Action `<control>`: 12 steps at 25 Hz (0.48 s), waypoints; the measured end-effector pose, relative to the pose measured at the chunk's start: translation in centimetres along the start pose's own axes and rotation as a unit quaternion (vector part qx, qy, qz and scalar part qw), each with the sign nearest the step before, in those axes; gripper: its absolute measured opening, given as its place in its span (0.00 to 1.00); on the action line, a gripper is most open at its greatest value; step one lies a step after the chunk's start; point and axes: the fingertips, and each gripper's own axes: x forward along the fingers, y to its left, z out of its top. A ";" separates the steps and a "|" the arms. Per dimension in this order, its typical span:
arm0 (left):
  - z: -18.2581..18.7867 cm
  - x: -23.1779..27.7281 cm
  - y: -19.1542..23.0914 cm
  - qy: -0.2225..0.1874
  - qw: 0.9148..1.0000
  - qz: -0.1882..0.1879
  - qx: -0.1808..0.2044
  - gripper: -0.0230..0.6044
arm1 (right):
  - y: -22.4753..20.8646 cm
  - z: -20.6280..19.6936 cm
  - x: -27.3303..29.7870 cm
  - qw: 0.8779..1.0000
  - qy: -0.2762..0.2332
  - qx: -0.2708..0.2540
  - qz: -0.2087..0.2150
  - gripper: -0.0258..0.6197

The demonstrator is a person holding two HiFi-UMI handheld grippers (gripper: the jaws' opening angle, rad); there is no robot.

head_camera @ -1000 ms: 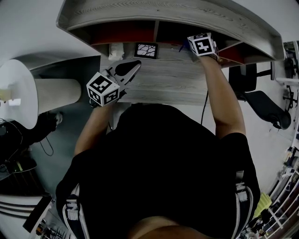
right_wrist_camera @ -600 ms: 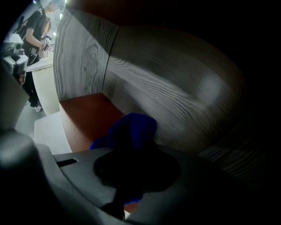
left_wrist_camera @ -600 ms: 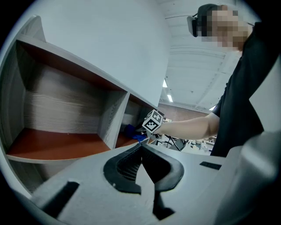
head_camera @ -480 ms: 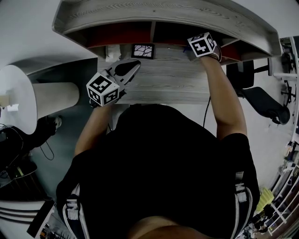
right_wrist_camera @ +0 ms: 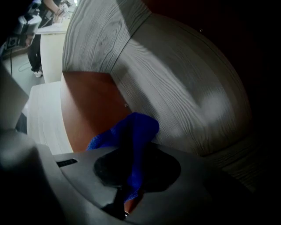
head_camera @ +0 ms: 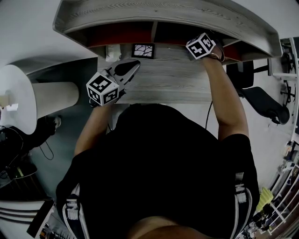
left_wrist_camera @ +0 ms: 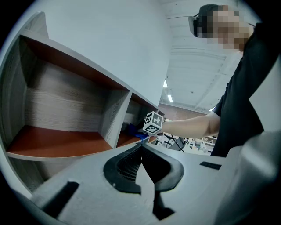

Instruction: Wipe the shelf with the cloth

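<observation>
Blue cloth (right_wrist_camera: 137,125), one: clamping it in right hand-held gripper (right_wrist_camera: 135,148), arm stretching into shelf (head_camera: 163,14); holding left hand-held gripper (left_wrist_camera: 141,147) clenched, empty.

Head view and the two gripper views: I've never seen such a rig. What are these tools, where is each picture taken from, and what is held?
No robot here: a person holds a two-fingered hand tool in each hand; the patterned cubes are part of the tools. The head view looks down from the person's head onto a grey wooden desk with a shelf at its back. Each gripper view rides on one tool and looks along its fingers. The left gripper is shut and empty. The right gripper reaches into a shelf compartment, shut on a blue cloth over the red-brown compartment floor.
</observation>
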 end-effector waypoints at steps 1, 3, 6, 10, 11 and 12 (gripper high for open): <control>-0.1 0.0 0.0 0.000 1.000 0.000 -0.001 0.06 | -0.2 -0.1 -0.1 1.000 0.001 -0.004 -0.005 0.11; -0.2 0.0 -0.2 0.002 1.000 -0.002 -0.001 0.06 | -0.4 -0.4 -0.2 1.000 0.007 -0.016 -0.015 0.11; -0.1 0.1 -0.6 0.004 1.000 -0.007 0.002 0.06 | -0.3 -0.8 -0.3 0.999 0.019 -0.041 -0.027 0.10; 0.3 0.1 -1.0 0.002 1.000 -0.009 0.006 0.06 | -0.3 -1.0 -0.5 0.998 0.026 -0.047 -0.030 0.10; 0.4 0.0 -1.1 0.002 1.000 -0.009 0.008 0.06 | -0.3 -1.0 -0.5 0.998 0.026 -0.046 -0.030 0.10; 0.5 -0.1 -1.1 0.001 1.000 -0.009 0.008 0.06 | -0.3 -1.0 -0.5 0.998 0.026 -0.045 -0.030 0.10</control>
